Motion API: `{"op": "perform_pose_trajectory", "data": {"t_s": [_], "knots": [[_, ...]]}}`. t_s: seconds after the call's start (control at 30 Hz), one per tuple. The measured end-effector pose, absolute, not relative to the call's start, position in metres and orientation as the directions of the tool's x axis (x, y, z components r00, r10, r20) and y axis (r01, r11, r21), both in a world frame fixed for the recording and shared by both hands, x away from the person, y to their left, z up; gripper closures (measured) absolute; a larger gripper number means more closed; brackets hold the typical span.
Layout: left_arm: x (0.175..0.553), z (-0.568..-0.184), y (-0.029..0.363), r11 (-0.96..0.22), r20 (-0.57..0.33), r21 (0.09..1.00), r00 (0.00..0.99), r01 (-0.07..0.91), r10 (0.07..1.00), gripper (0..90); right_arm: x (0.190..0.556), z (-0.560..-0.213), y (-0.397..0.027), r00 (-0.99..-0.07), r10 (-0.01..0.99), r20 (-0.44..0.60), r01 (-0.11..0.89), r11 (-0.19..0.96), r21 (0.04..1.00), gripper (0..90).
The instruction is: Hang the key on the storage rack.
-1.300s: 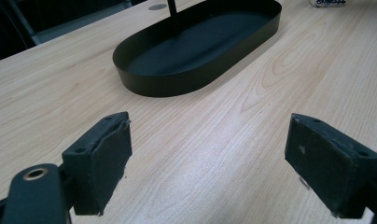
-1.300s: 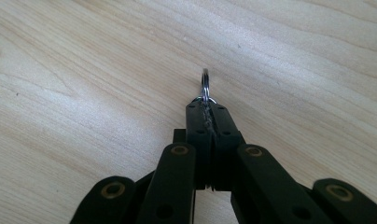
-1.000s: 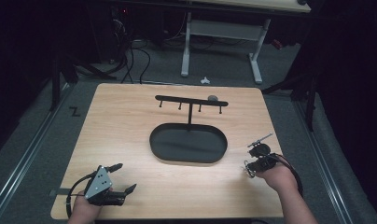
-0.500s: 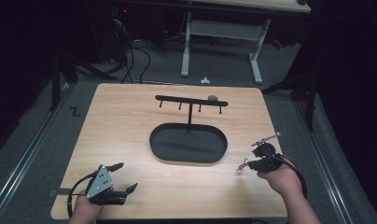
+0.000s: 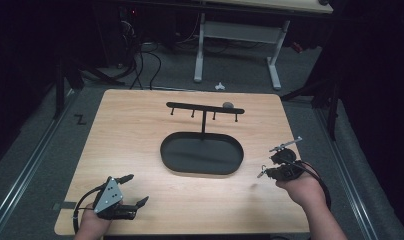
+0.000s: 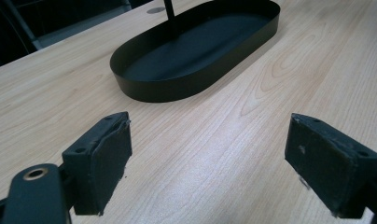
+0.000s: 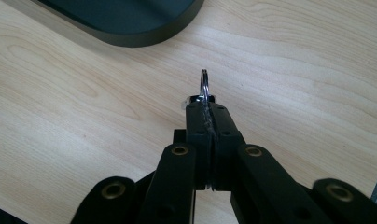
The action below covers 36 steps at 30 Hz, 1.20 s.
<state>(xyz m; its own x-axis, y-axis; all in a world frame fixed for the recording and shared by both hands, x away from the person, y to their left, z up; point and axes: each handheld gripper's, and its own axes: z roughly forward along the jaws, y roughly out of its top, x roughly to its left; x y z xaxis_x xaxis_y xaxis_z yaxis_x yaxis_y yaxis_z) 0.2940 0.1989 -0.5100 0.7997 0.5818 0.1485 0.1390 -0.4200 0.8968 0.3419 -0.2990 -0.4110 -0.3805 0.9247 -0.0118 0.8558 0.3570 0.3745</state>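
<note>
Since the earlier frames, we are lifting our right gripper [image 5: 268, 161] off the pale wooden table [image 5: 140, 130], and it is sitting a little nearer the bottom edge of the high view, while our left gripper [image 5: 135, 189] is staying where it was.

Looking down from the high view, we are holding the right gripper at about four o'clock from the black oval metal tray [image 5: 202, 153], just off its right end. The thin black T-shaped hook stand [image 5: 205, 108] is rising from the tray's far rim, at about eleven o'clock from this gripper, with its bar running left to right across the table. Our right hand is clearly the nearer one to tray and stand; the left gripper is resting at about seven o'clock from the tray, well apart.

In the left gripper view, we are keeping the jaws wide apart with nothing between them, only bare wood, and the tray is lying ahead at twelve o'clock.

In the right gripper view, we are pressing the jaws together on a small silver metal key ring [image 7: 204, 86], which is standing edge-on and poking past the tips toward twelve o'clock. The tray's rim is lying at about eleven o'clock, so we judge the coming move is a carry up and across toward the stand's hooks.
</note>
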Motion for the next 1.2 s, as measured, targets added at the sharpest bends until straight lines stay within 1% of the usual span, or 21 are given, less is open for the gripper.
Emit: {"op": "perform_pose_trajectory", "data": {"t_s": [0.3, 0.47, 0.73, 1.2], "knots": [[0.294, -0.510, 0.200, -0.415, 0.147, 0.900, 0.799, 0.137, 0.584, 15.2, 0.346, -0.403, -0.292, -0.382, 0.924, -0.005, 0.866, 0.360, 0.346, 88.6], [0.294, -0.510, 0.200, -0.415, 0.147, 0.899, 0.799, 0.138, 0.583, 15.2, 0.350, -0.400, -0.288, -0.365, 0.931, -0.002, 0.880, 0.346, 0.326, 88.6], [0.294, -0.510, 0.200, -0.416, 0.148, 0.899, 0.799, 0.136, 0.582, 15.2, 0.354, -0.397, -0.282, -0.373, 0.928, 0.018, 0.879, 0.347, 0.327, 88.5], [0.293, -0.509, 0.203, -0.410, 0.145, 0.902, 0.796, 0.137, 0.587, 15.2, 0.371, -0.388, -0.265, -0.386, 0.922, 0.014, 0.872, 0.360, 0.332, 88.5]]}}
